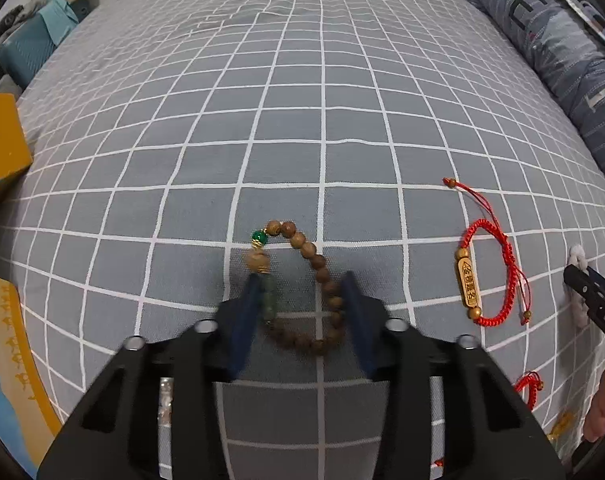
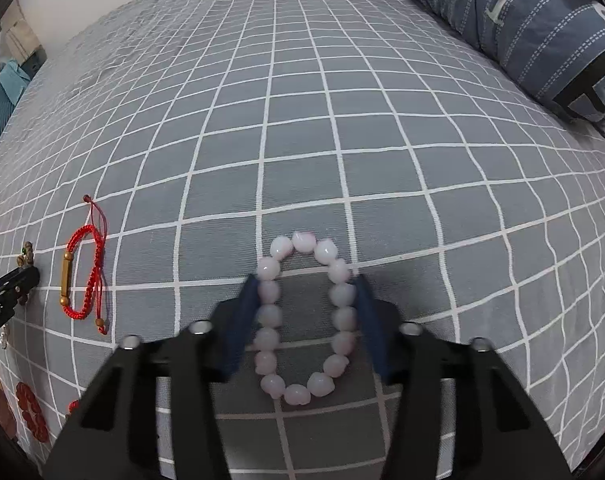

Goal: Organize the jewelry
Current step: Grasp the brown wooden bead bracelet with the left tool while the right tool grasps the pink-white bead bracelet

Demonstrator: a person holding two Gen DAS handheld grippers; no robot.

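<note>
Left wrist view: the left gripper (image 1: 302, 312) is seen with its blue fingers (image 1: 244, 320) spread on either side of the wooden bead bracelet (image 1: 314, 292), which lies on the checked grey bedsheet (image 1: 302, 120). Nothing is pinched yet. If the fingers are closed from here, the loop is likely to be squeezed flat, or a round bead rolled out from under a pad, so that the strand is dragged rather than lifted; the green bead (image 1: 259, 237) at the far end could be missed altogether.

Right wrist view: the right gripper (image 2: 306, 320) is likewise held wide, with the pink bead bracelet (image 2: 302, 320) lying between its fingers (image 2: 246, 320), apparently untouched. The same slipping risk is judged here, since the beads look smooth and glossy.

Further off, the red cord bracelet (image 1: 490, 276) lies well apart from both loops; its loose tails could be snagged by a passing finger. Raised characters are carried on its gold tube charm (image 1: 468, 284), but they are too small to be read. Large block letters are printed on the rolled blue quilt (image 1: 550, 40) at the far edge, only partly legible. Part of a marking is visible on the yellow box (image 1: 0, 140) at the left, unreadable.
</note>
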